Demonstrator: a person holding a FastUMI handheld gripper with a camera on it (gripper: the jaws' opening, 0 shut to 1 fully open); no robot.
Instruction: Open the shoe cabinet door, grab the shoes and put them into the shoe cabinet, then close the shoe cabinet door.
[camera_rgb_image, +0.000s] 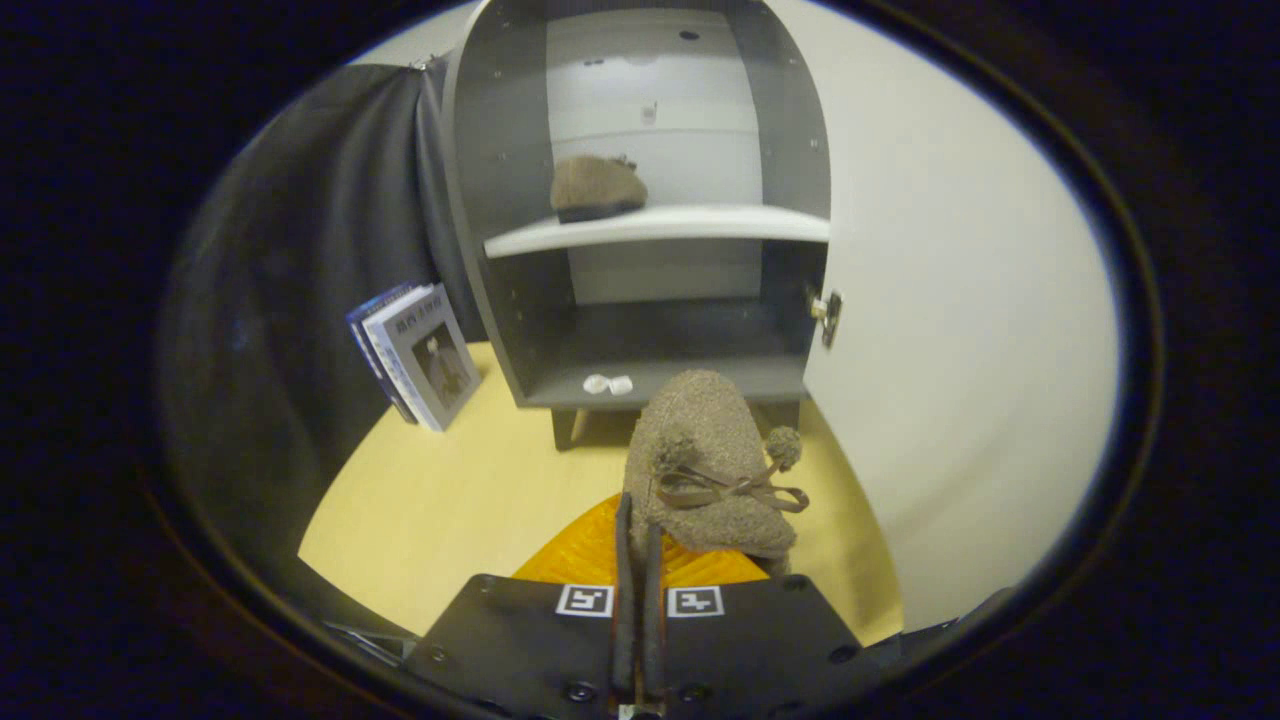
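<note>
So my gripper (637, 520) is clamped on the brown shoe (712, 470) (bow and pom-poms on top), held just ahead of the open shoe cabinet (500, 180). Other shoe (597, 187) sits on the shelf (660, 226); door (950, 330) swung right.

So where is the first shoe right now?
In the gripper view, the first shoe sits on the left part of the shoe cabinet's upper shelf, well beyond the gripper, which grips the second shoe.
</note>
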